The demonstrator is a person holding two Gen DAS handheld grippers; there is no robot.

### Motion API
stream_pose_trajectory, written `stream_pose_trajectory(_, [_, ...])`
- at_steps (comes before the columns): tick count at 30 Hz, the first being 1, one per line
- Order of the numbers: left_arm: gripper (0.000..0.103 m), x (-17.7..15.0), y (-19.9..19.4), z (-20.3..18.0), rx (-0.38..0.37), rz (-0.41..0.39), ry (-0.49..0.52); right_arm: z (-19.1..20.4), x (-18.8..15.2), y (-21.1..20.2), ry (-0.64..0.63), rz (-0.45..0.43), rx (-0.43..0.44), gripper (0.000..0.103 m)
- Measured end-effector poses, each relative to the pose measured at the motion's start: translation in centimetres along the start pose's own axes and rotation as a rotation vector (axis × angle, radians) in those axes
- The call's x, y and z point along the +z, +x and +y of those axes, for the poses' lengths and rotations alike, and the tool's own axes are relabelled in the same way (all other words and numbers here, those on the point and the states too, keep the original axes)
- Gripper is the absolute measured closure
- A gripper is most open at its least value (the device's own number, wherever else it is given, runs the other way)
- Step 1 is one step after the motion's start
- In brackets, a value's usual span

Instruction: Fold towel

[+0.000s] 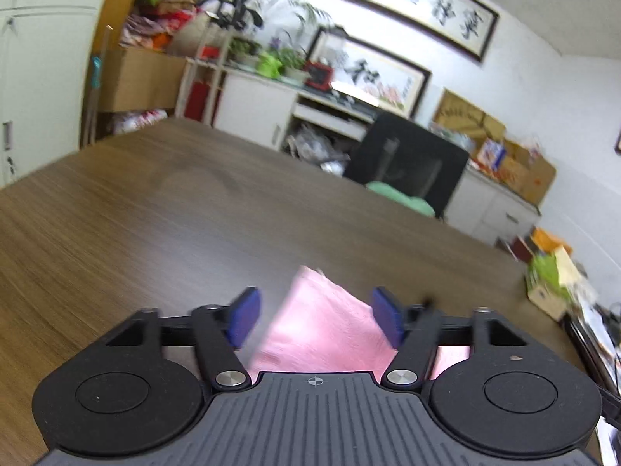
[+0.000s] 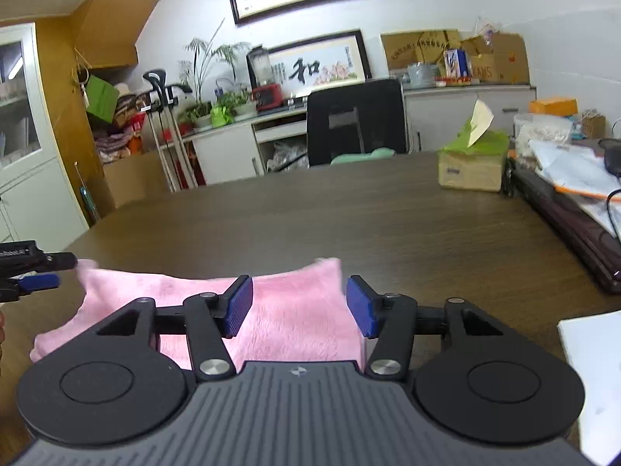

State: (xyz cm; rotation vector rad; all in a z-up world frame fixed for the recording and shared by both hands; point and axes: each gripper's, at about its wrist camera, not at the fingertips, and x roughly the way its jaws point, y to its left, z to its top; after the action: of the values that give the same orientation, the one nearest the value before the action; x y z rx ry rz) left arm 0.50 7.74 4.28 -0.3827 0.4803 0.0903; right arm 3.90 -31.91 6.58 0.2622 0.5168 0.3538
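Hovering with jaws apart, the left gripper (image 1: 314, 318) and right gripper (image 2: 299, 305) should each close on a pink towel (image 2: 295, 310) corner at 12 o'clock, gripping evenly.

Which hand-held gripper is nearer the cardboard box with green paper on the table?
Right. The right hand-held gripper sits over the pink towel's right end, toward the cardboard box. The left hand-held gripper is at the towel's far-left corner, farther away.
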Motion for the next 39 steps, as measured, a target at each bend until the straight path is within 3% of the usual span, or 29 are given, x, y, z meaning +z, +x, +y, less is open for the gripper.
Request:
stream_pose_trajectory(3, [0.034,-0.2,-0.5,0.4,-0.021,0.0,0.023,-1.0,0.4,-0.3,0.048,-0.009,0.039,0.036])
stream_pose_trajectory(8, [0.035,-2.1,-0.1,-0.6,-0.107,0.093,0.168,-2.6,1.0,-0.9,0.128,-0.023,0.105,0.027])
stream_pose_trajectory(11, [0.035,-3.2,0.1,-1.4,-0.133,0.151,0.24,-3.7,-1.6,1.1,0.228,0.059,0.167,0.024])
stream_pose_trajectory(16, [0.036,-3.8,0.8,-1.9,-0.09,0.214,0.273,-5.3,-5.3,3.9,0.365,0.183,0.248,0.026])
stream_pose_trajectory(18, [0.036,-4.0,0.8,-2.1,-0.07,0.213,0.285,-5.1,-5.2,3.8,0.333,0.179,0.207,0.031])
stream_pose_trajectory(22, [0.035,-4.5,1.2,-2.9,-0.003,0.193,0.349,-4.1,-4.9,3.9,0.231,0.184,0.1,0.054])
stream_pose_trajectory(30, [0.028,-3.9,3.7,-4.6,0.041,0.19,0.366,-4.4,-3.0,6.7,0.172,0.183,0.04,0.055])
stream_pose_trajectory(33, [0.026,-3.0,5.3,-4.5,0.057,0.188,0.333,-2.9,-2.9,6.9,0.109,0.168,0.041,0.053])
stream_pose_trajectory(35, [0.029,-2.3,5.9,-4.1,0.07,0.181,0.298,-1.4,-3.0,6.6,0.056,0.156,0.058,0.035])
stream_pose_trajectory(37, [0.036,-1.5,6.1,-3.2,0.072,0.178,0.256,0.1,-3.2,6.4,0.003,0.143,0.074,0.024])
stream_pose_trajectory(39, [0.037,-0.6,5.6,-1.8,0.055,0.171,0.203,1.6,-3.4,6.1,-0.051,0.131,0.091,0.022])
